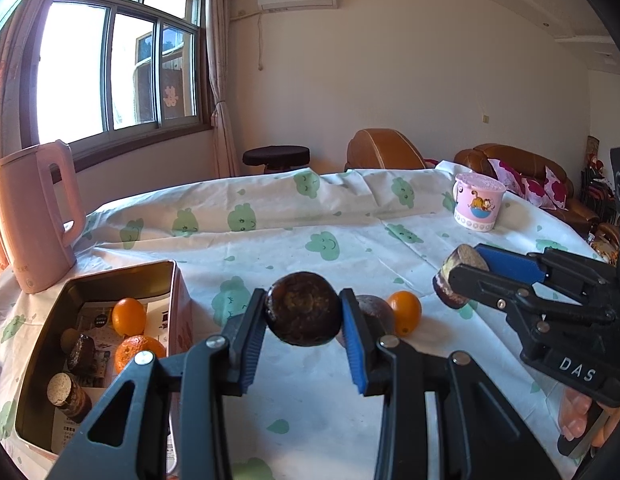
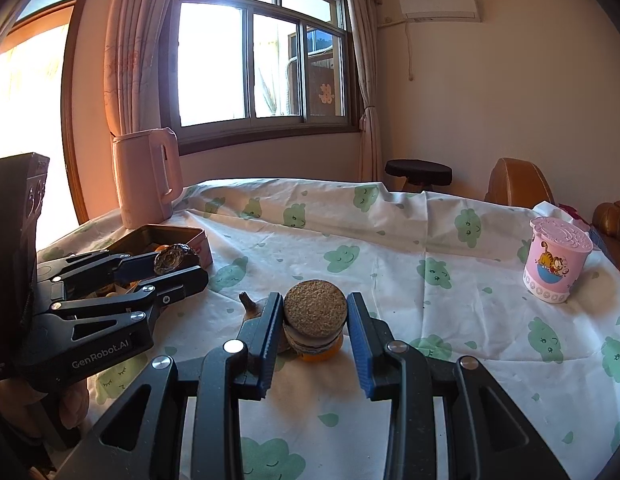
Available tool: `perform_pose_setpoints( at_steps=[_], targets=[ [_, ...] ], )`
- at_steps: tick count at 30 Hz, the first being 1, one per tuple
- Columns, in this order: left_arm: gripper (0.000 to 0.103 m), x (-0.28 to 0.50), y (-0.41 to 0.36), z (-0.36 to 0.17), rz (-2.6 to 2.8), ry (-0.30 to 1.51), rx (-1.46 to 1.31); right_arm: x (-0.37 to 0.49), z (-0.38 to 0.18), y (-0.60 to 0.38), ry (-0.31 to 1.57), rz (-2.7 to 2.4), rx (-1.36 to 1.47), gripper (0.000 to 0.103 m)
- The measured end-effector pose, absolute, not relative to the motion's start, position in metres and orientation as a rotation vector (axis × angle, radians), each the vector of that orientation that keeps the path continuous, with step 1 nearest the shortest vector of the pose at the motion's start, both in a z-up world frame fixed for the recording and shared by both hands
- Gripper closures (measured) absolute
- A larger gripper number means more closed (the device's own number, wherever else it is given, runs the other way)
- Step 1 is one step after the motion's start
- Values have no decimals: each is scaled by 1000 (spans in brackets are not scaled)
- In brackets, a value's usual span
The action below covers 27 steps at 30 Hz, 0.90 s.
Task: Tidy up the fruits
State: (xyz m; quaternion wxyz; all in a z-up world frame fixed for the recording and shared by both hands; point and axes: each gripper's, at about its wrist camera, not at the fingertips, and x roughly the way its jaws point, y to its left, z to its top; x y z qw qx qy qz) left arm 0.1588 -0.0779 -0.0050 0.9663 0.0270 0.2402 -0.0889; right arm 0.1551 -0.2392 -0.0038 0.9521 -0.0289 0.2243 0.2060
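While the tin sits at the left, the left hand-held gripper clamps a dark round fruit, flat face toward the camera, above the worktop. The right hand-held gripper grips a cork-topped piece, long axis along its fingers. Either could slip if its narrow grip loosens.

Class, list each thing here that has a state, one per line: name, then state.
Left gripper: shut on a dark brown round fruit.
Right gripper: shut on a dark cylinder with a speckled tan end.
Rectangular metal tin: open, fruit inside.
Pink lidded cartoon cup: closed, upright.
Pink kettle: lid shut.
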Motion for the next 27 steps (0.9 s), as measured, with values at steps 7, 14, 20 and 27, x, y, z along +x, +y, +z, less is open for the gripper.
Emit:
perform_pose_setpoints(
  at_steps=[7,14,20,27],
  targets=[
    [65,152,-78,-2,-162,450,63,150,-1,-240,418,425,-59,68],
    [65,145,-79,1,-140,406,74,141,2,-242,367,429,-58,68],
    [65,141,-78,2,-115,391,79,136,4,-242,333,423,-67,68],
    [65,136,-69,0,-115,425,59,140,3,-230,365,445,-98,68]
  ],
)
